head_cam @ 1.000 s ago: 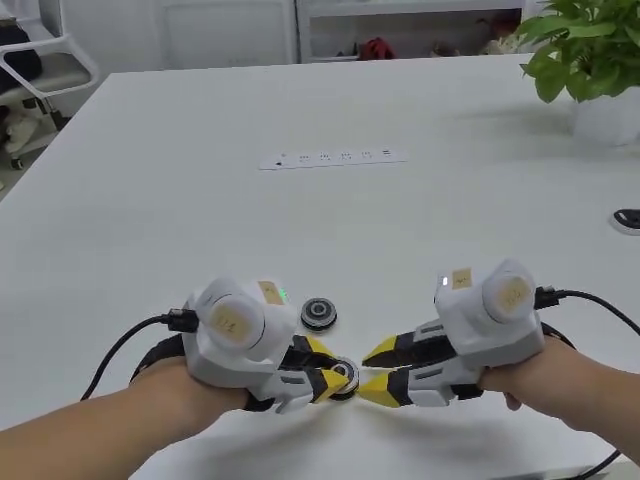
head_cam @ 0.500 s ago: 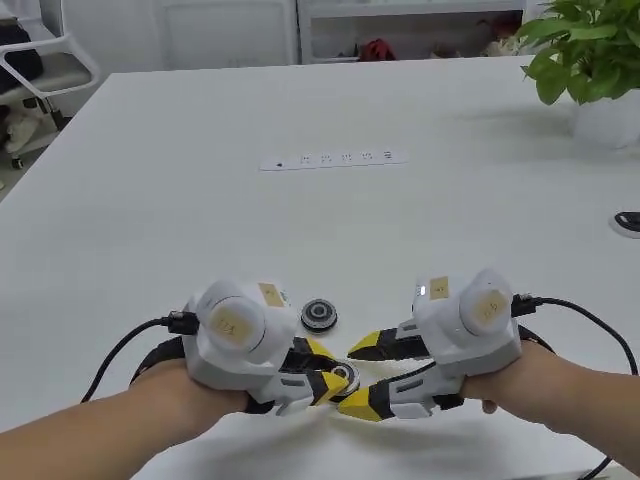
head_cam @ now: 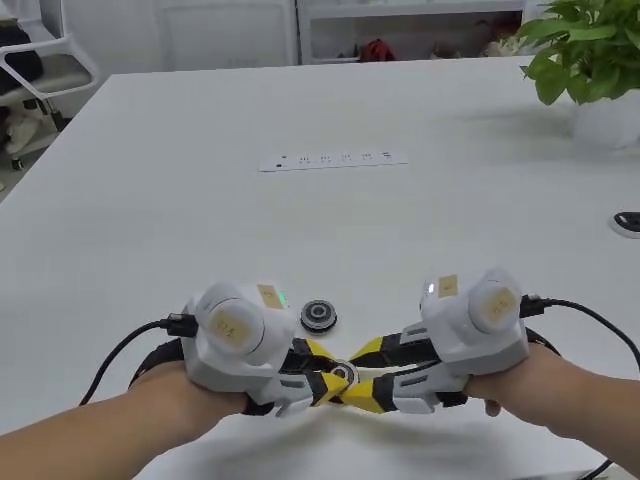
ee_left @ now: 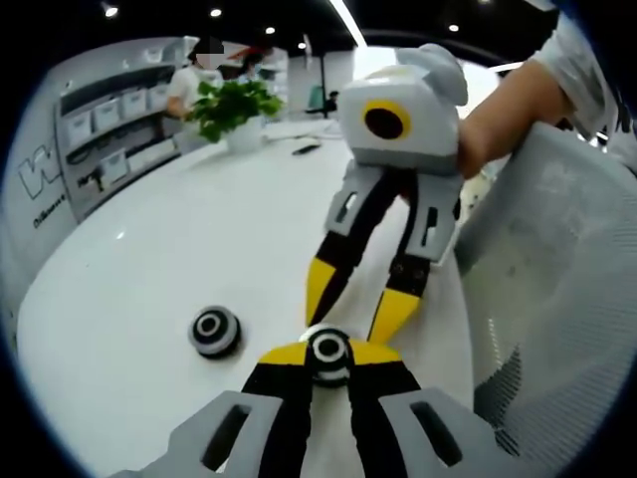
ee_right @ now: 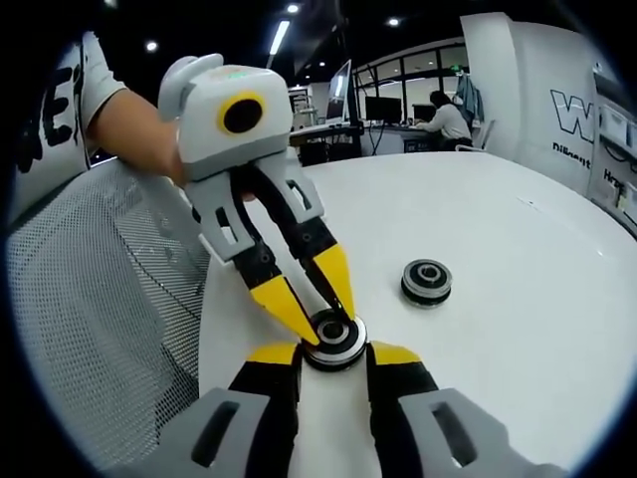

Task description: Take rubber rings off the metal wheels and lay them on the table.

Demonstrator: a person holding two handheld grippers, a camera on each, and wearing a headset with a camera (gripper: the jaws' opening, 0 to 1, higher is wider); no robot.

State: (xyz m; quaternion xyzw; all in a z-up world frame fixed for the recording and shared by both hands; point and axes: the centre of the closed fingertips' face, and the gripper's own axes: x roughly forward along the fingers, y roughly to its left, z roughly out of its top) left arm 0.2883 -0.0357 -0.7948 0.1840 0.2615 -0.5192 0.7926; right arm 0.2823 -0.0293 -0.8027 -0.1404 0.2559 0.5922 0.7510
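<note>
A small metal wheel (head_cam: 341,375) with a black rubber ring is held just above the white table (head_cam: 300,220) near its front edge. My left gripper (head_cam: 330,383) comes in from the left and is shut on it. From the right, my right gripper (head_cam: 353,386) has closed its yellow tips on the same wheel. In the left gripper view the wheel (ee_left: 327,351) sits between my left gripper's (ee_left: 327,358) tips. The right gripper view has the wheel (ee_right: 335,339) between my right gripper's (ee_right: 335,353) tips. A second ringed wheel (head_cam: 318,314) lies flat just behind.
A white power strip (head_cam: 333,158) lies mid-table. A potted plant (head_cam: 590,60) stands at the far right corner, and a black round object (head_cam: 628,220) sits at the right edge. A chair (head_cam: 45,60) stands beyond the far left corner. The table's front edge is close under the hands.
Half a second ago the right gripper's jaws were spread apart beside the wheel; now they have closed on it. The left gripper has stayed put, holding the wheel.
</note>
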